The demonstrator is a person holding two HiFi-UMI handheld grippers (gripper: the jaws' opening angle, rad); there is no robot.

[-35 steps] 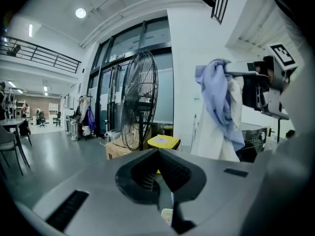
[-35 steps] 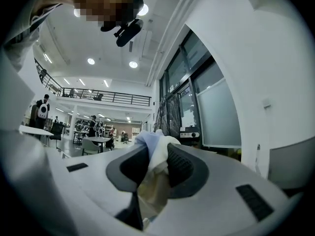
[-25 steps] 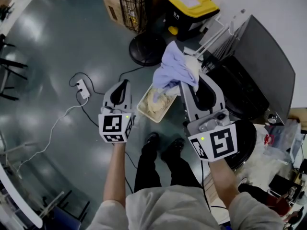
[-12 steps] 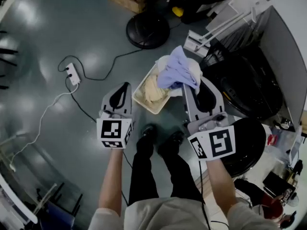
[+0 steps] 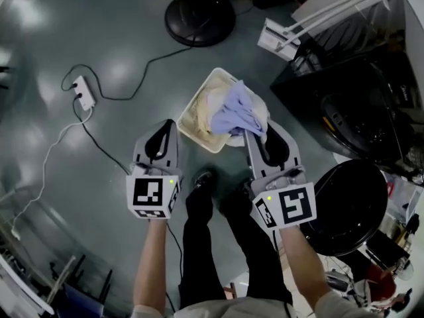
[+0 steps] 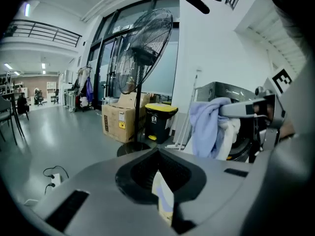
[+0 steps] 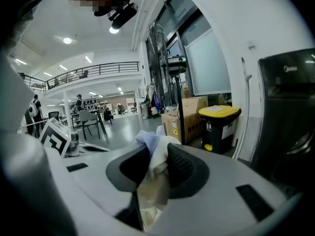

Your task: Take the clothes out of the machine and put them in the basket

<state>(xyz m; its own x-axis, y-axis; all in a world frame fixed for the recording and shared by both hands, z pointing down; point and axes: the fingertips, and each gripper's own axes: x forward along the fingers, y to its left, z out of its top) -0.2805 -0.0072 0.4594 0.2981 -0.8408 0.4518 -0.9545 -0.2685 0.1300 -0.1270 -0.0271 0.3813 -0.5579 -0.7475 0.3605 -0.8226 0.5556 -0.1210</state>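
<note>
A lavender and white bundle of clothes (image 5: 237, 114) hangs over the white basket (image 5: 196, 99) on the floor, where cream laundry (image 5: 202, 121) lies. My right gripper (image 5: 254, 134) is shut on that bundle, and cloth (image 7: 153, 146) bulges between the pads of the right gripper (image 7: 157, 162). My left gripper (image 5: 170, 126) is shut and holds nothing, just left of the basket. From the left gripper (image 6: 158, 155) view, the bundle (image 6: 206, 127) dangles at the right. The dark washing machine (image 5: 351, 101) stands to the right, its round door (image 5: 351, 204) swung open.
A fan's black base (image 5: 199, 15) sits beyond the basket, with a white rack (image 5: 291, 28) beside it. A power strip (image 5: 83, 93) and cables lie on the floor at left. A yellow-lidded bin (image 6: 160, 119) and a cardboard box (image 6: 118, 122) stand further back.
Both grippers have come down toward the floor. The held bundle has sunk from above the basket's far side to just over the laundry in it.
</note>
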